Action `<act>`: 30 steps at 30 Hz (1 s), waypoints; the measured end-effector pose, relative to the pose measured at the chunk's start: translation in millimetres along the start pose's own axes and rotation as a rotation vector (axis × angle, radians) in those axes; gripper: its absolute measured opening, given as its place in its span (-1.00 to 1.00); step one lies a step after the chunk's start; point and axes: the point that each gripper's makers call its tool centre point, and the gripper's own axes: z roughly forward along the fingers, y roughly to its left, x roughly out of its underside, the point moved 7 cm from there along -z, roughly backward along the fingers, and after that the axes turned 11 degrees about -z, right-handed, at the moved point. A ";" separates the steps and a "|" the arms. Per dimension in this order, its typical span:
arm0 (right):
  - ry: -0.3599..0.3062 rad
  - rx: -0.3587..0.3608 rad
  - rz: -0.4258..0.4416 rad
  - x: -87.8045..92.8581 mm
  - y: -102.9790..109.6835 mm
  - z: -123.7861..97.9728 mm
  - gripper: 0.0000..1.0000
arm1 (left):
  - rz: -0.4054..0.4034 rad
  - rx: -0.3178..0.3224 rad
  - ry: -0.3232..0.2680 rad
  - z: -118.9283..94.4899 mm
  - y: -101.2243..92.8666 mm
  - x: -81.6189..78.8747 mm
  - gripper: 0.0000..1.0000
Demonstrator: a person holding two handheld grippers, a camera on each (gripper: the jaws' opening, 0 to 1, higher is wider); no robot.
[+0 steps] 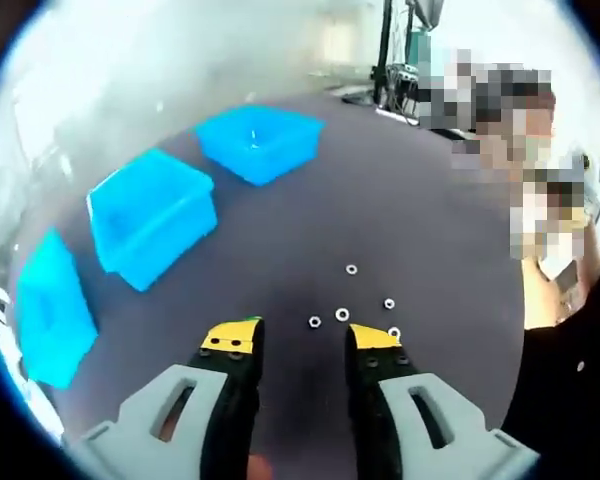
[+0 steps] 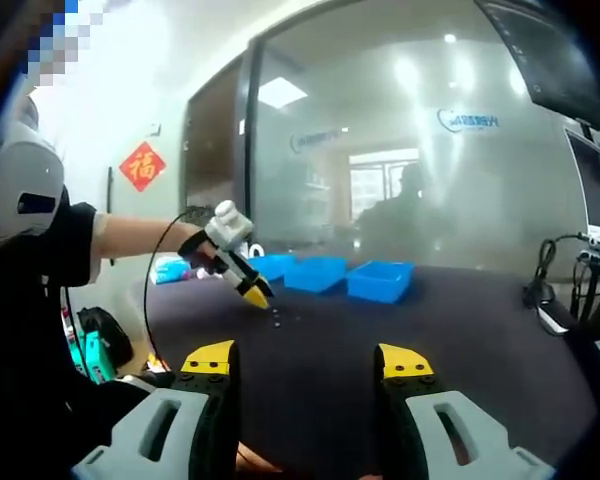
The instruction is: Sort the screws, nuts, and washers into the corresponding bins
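Several small silver nuts and washers lie loose on the dark table, just ahead of my left gripper. Its yellow-tipped jaws stand open with nothing between them; one washer sits beside the right tip. Three blue bins stand to the left: a far bin, a middle bin and a near bin. In the right gripper view, my right gripper is open and empty above the table. From there the left gripper points down at the tiny parts, with the bins behind.
A person stands at the table's right edge in the left gripper view. A glass wall rises behind the table, a monitor hangs at the upper right, and a cable with a small stand sits at the table's far right.
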 end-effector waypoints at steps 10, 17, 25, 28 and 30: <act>0.003 0.001 -0.001 0.3 -0.7 0.5 -0.01 | 0.017 -0.012 0.010 6.4 2.4 -0.8 -0.60; 0.004 0.003 -0.001 1.2 -0.4 -0.2 -0.01 | 0.050 -0.023 0.026 13.7 1.4 4.4 -0.67; 0.004 0.005 -0.002 1.3 -0.5 -1.7 -0.01 | 0.093 -0.022 0.016 16.4 -3.0 6.3 -0.87; 0.002 0.006 -0.001 1.4 -0.5 -1.9 -0.01 | 0.065 -0.020 0.011 15.6 -1.2 7.0 -0.88; 0.002 0.004 -0.001 1.2 0.3 -1.7 -0.01 | 0.029 -0.014 0.001 14.1 0.0 7.2 -0.90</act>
